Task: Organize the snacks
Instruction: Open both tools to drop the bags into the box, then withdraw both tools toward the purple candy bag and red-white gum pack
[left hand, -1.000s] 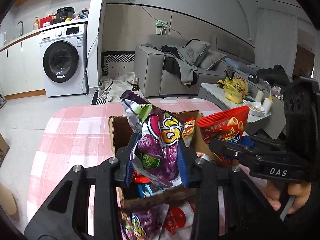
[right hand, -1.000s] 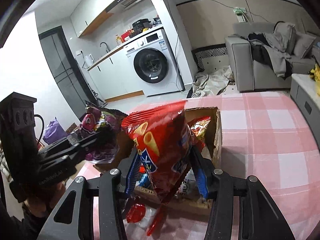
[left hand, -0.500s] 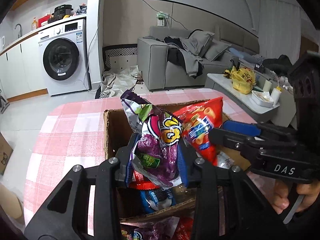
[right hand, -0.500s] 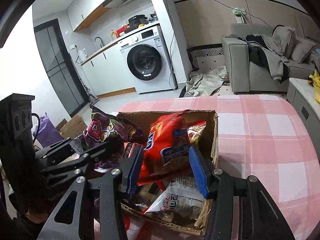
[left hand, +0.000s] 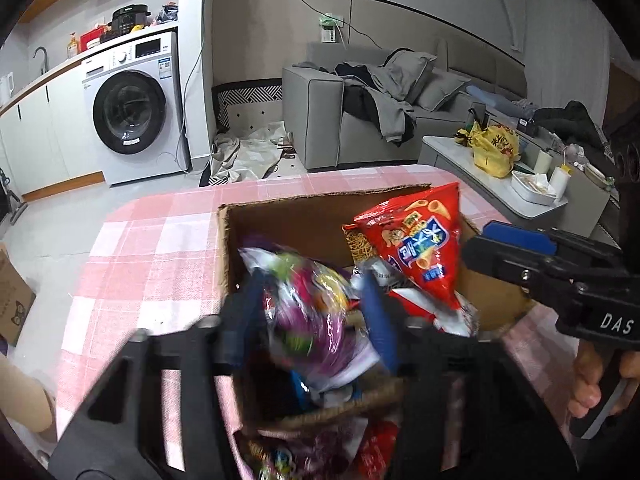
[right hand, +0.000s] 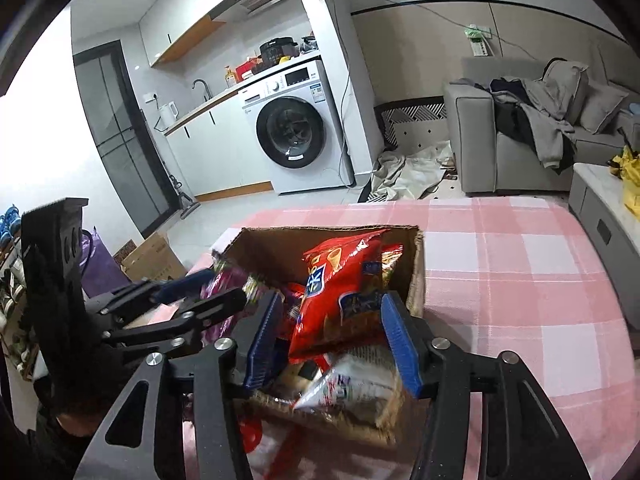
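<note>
A cardboard box full of snack bags stands on the pink checked table. My left gripper is over the box's left side, its jaws spread, with the purple snack bag blurred between them; it looks let go. My right gripper is open over the box's right side; the red snack bag stands in the box between its blue pads, with a gap on both sides. The left gripper also shows in the right wrist view.
More snack bags lie on the pink tablecloth in front of the box. A white bag lies at the box's near corner. Washing machine, sofa and a side table stand beyond the table.
Both grippers lowered their bags into the box and opened. The red bag now rests in the box; the purple bag has dropped lower between the widened left jaws.
</note>
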`<act>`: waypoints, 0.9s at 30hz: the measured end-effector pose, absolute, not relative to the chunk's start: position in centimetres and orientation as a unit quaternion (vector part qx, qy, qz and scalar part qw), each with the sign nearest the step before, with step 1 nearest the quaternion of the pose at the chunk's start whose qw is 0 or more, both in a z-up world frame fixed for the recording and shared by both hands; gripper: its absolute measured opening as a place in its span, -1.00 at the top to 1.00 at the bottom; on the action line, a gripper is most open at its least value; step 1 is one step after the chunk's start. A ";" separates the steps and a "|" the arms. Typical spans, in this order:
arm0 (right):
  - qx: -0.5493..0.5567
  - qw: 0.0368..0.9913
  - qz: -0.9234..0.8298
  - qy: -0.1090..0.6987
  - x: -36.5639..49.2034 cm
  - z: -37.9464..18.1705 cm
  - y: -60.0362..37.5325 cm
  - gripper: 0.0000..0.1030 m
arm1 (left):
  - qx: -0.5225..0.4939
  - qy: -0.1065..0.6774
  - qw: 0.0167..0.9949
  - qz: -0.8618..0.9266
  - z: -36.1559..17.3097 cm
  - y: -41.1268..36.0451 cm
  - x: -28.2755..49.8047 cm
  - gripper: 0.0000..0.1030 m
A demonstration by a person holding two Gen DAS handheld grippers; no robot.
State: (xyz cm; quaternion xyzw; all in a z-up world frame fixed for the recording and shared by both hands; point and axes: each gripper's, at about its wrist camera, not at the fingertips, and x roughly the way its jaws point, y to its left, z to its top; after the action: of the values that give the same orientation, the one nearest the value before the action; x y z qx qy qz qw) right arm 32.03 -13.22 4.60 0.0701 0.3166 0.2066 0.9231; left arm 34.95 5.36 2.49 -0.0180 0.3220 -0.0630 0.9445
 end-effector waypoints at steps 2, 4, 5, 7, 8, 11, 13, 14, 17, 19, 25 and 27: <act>0.070 0.925 0.203 0.314 31.2 4.8 -13.6 -0.40 | -0.027 0.315 0.947 -0.059 3.1 5.7 33.8 -0.62; 0.071 0.930 0.192 0.305 30.1 5.0 -14.2 -0.75 | -0.034 0.314 0.946 -0.065 3.5 6.1 32.7 -0.70; 0.073 0.930 0.190 0.305 29.6 5.1 -14.3 -0.82 | -0.039 0.320 0.944 -0.068 3.5 6.4 32.0 -0.74; 0.077 0.928 0.189 0.312 28.8 4.9 -14.6 -0.99 | -0.049 0.320 0.944 -0.058 3.5 7.2 30.5 -0.97; 0.076 0.927 0.185 0.317 28.4 4.8 -14.6 -0.99 | -0.052 0.317 0.946 -0.054 3.5 7.4 29.9 -0.99; 0.071 0.927 0.172 0.326 27.2 4.3 -14.5 -0.99 | -0.057 0.316 0.946 -0.040 3.2 8.3 27.7 -0.99; 0.073 0.925 0.167 0.334 26.6 3.8 -14.4 -0.99 | -0.060 0.318 0.946 -0.030 2.9 9.1 26.2 -0.98; 0.073 0.923 0.167 0.339 26.4 3.6 -14.3 -0.99 | -0.059 0.319 0.946 -0.025 2.7 9.3 25.7 -0.99; 0.072 0.918 0.169 0.351 25.4 2.8 -13.8 -0.99 | -0.062 0.323 0.944 -0.013 1.8 10.2 23.9 -0.99; 0.072 0.915 0.169 0.359 24.9 2.2 -13.3 -0.99 | -0.062 0.325 0.944 -0.006 1.1 10.8 22.7 -0.98; 0.067 0.902 0.169 0.393 24.0 -0.5 -11.6 -0.99 | -0.049 0.344 0.938 -0.005 -1.2 10.5 21.8 -0.99; 0.064 0.897 0.170 0.403 24.0 -1.2 -11.0 -0.99 | -0.046 0.348 0.936 -0.006 -1.7 10.3 21.8 -0.99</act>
State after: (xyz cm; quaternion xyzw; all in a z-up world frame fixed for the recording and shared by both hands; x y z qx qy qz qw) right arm 24.02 -11.01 -1.25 0.0638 0.4033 0.1695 0.8969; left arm 21.82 10.31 -1.68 -0.0456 0.3482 -0.0057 0.9363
